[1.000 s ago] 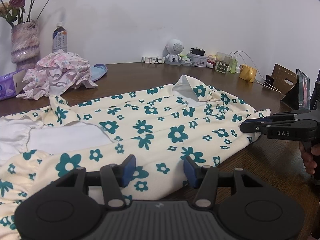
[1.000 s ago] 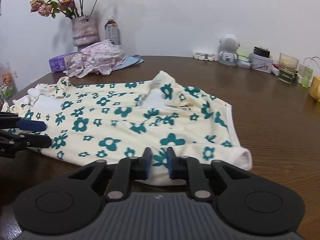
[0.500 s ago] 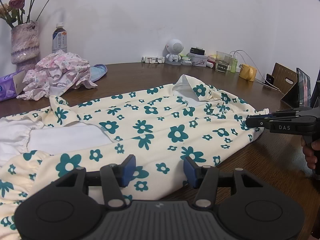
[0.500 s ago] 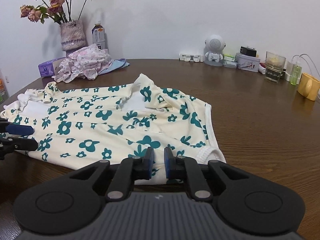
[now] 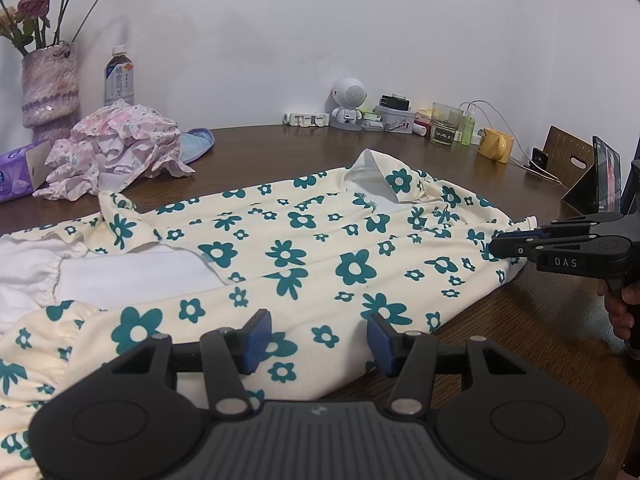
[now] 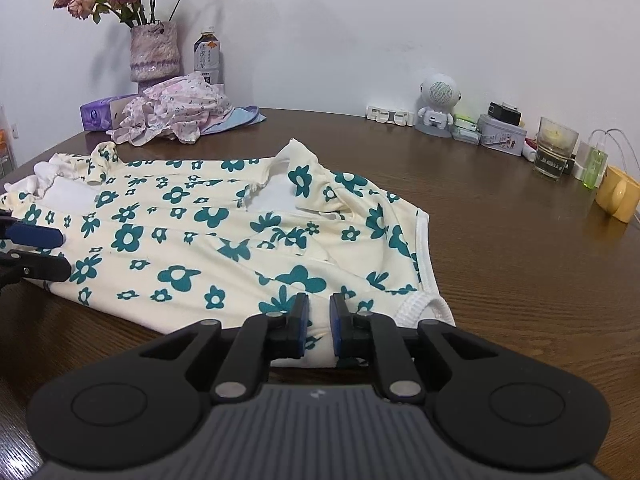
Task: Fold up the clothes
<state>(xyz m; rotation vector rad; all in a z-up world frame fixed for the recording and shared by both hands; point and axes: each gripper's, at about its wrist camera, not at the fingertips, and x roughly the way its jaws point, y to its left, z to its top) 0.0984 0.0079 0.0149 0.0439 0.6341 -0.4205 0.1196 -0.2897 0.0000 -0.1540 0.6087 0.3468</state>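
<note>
A cream garment with teal flowers (image 5: pixel 304 248) lies spread on the brown wooden table (image 5: pixel 520 320); it also shows in the right wrist view (image 6: pixel 208 240). My left gripper (image 5: pixel 318 338) is open, its blue pads (image 5: pixel 256 336) just above the garment's near edge. It appears at the left edge of the right wrist view (image 6: pixel 52 252). My right gripper (image 6: pixel 319 322) has its jaws nearly closed at the garment's near edge, close to the white ribbed hem (image 6: pixel 420 304); whether cloth is pinched is unclear. It shows from the side in the left wrist view (image 5: pixel 504 244), at the garment's right end.
A crumpled pink garment (image 6: pixel 176 112), a purple tissue pack (image 6: pixel 100 114), a vase of flowers (image 6: pixel 154 54) and a bottle (image 6: pixel 207 56) stand at the back left. A toy robot (image 6: pixel 438 104), tins, a glass (image 6: pixel 556 152) and a yellow mug (image 6: pixel 618 198) line the back right.
My right gripper has moved in toward the garment's edge again after drawing back a little. My left gripper has stayed in place and open.
</note>
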